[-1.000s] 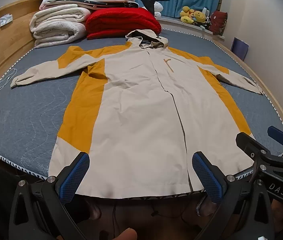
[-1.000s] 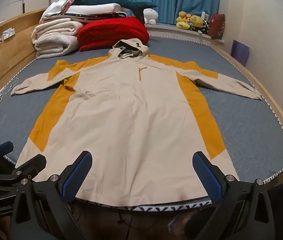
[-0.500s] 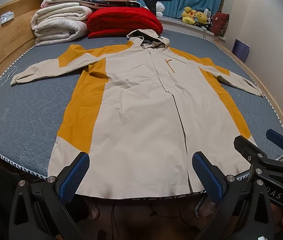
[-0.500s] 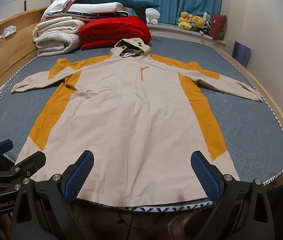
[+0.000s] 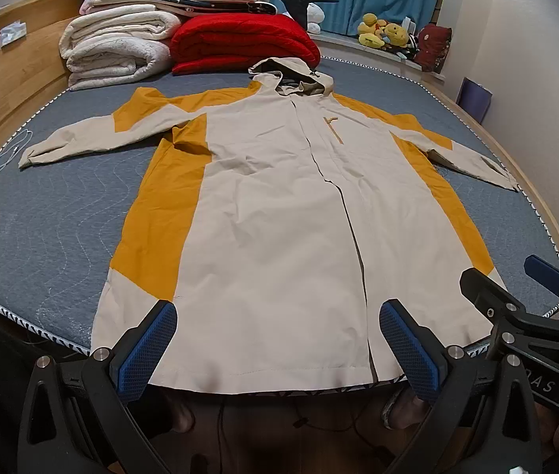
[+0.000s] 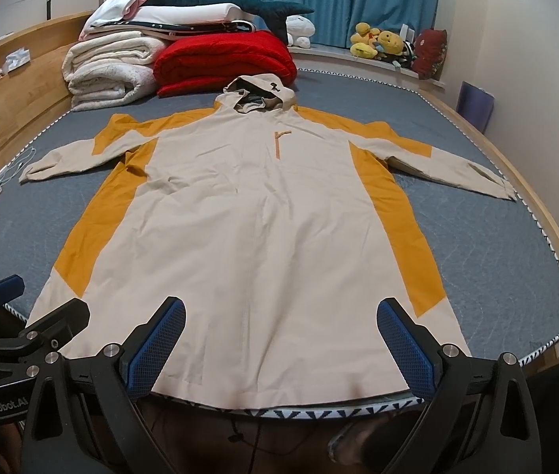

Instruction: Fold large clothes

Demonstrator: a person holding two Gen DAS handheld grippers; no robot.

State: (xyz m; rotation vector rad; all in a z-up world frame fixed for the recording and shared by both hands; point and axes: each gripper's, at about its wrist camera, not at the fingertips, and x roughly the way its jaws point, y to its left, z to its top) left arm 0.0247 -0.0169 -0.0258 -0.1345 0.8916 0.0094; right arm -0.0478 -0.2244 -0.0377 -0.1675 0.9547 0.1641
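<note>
Change over the last second: small. Both cameras have crept slightly closer to the foot of the bed; the hooded jacket (image 5: 279,213) has not moved. Judgement: approach only, no fold begun.

Left gripper (image 5: 277,349): jaws spread wide, empty, hovering at the hem. Right gripper (image 6: 279,345): likewise wide and empty; also seen at 4 o'clock in the left view.

Jacket lies face up, flat on the grey quilted mattress (image 5: 46,213), hood (image 6: 259,93) at 12 o'clock, sleeves out towards 10 and 2, hem at 6. Thin, smooth beige shell with mustard side panels, light creasing; closed front placket.

Behind the hood: red quilt (image 5: 239,41), rolled fleecy cream blankets (image 5: 117,53).
</note>
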